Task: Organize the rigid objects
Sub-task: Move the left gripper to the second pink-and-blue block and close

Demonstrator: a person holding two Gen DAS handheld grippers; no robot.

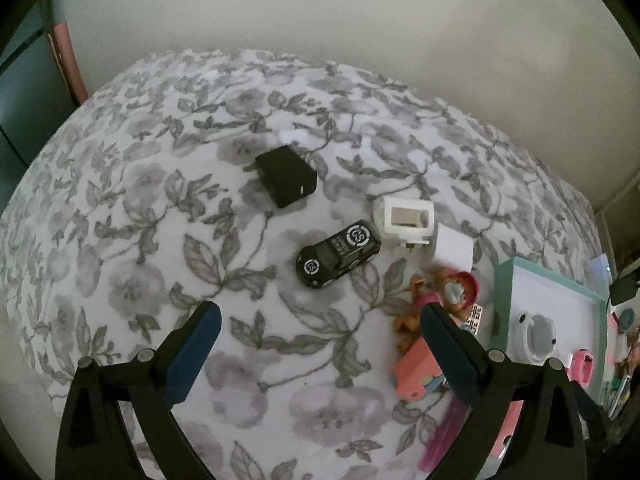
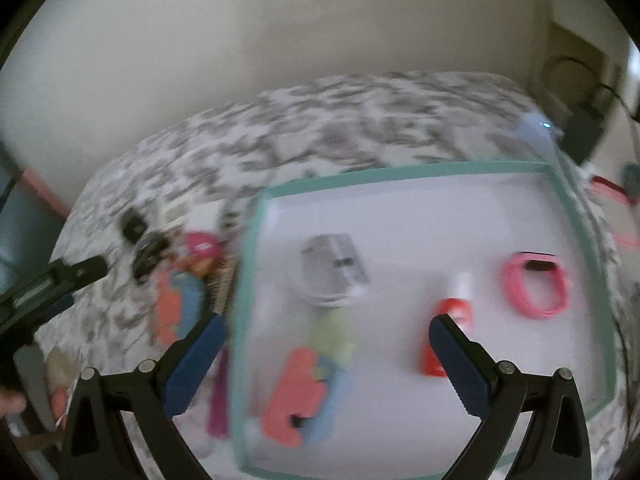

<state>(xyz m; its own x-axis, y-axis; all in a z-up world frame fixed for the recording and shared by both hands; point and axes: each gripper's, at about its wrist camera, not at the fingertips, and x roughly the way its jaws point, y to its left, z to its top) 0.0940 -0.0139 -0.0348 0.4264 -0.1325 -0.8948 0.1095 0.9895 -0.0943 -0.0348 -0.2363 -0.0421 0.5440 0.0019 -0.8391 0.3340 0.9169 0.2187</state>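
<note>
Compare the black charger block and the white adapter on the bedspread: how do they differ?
Colour: the black charger block is dark; the white adapter is pale. Shape: the black one looks like a closed solid box; the white one shows an open rectangular recess. Place: the white one sits beside the toy car; the black one lies apart, farther back. Both rest on the floral bedspread, outside the tray.

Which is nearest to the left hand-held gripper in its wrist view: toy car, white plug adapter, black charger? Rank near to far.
Left hand-held gripper, jaws open and holding nothing:
1. Black toy car, just ahead of the fingertips, near centre.
2. White plug adapter, beyond the car, to the right.
3. Black charger, farthest up the floral cloth, slightly left of centre.
</note>
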